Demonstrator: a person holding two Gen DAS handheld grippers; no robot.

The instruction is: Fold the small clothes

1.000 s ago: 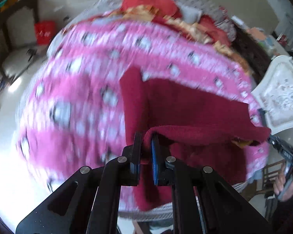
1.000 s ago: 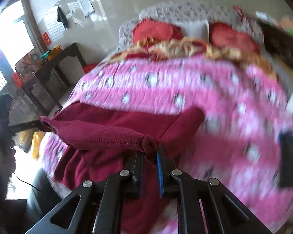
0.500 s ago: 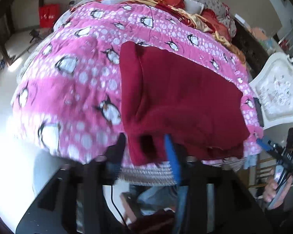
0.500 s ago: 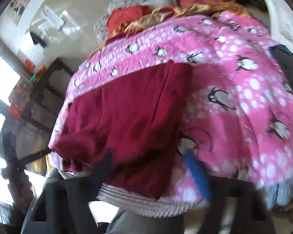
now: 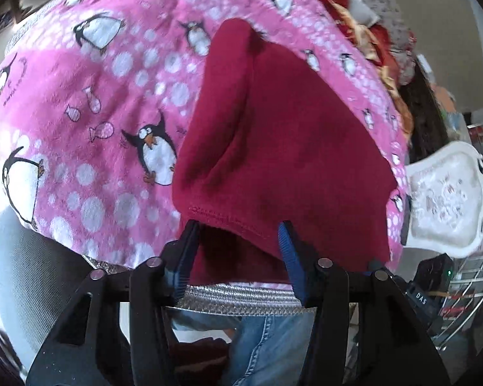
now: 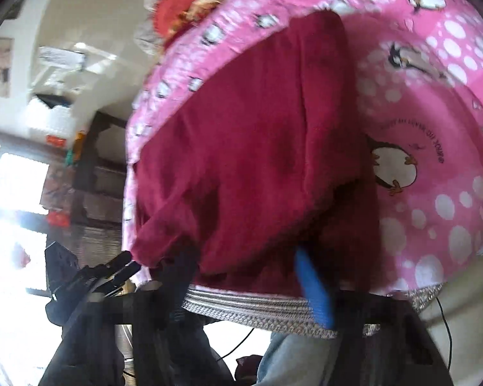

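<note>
Under both closing claws, left claw point(image 5: 238, 251) and right claw point(image 6: 244, 276) unclamped, the garment's point(image 5: 289, 135) near hem blurs.

A dark crimson fleece garment point(image 5: 283, 148) lies plain and unpatterned, its hem stitched in thread of the same red. Under it spreads a bright pink blanket point(image 5: 90, 106) printed with black-and-white penguins with orange beaks and feet, white dots of mixed sizes and small pink fish outlined in black; a paler pink band crosses it. Below the blanket's edge runs a silver-grey woven trim point(image 5: 241, 299). Faded blue denim jeans point(image 5: 267, 347) show beneath. The left gripper point(image 5: 238, 251) is matt black with ridged blue pads. A white upholstered chair back point(image 5: 447, 206) carries a faint floral pattern. From the right wrist, red cushions point(image 6: 180, 6) sit beside gold-yellow fabric.
</note>
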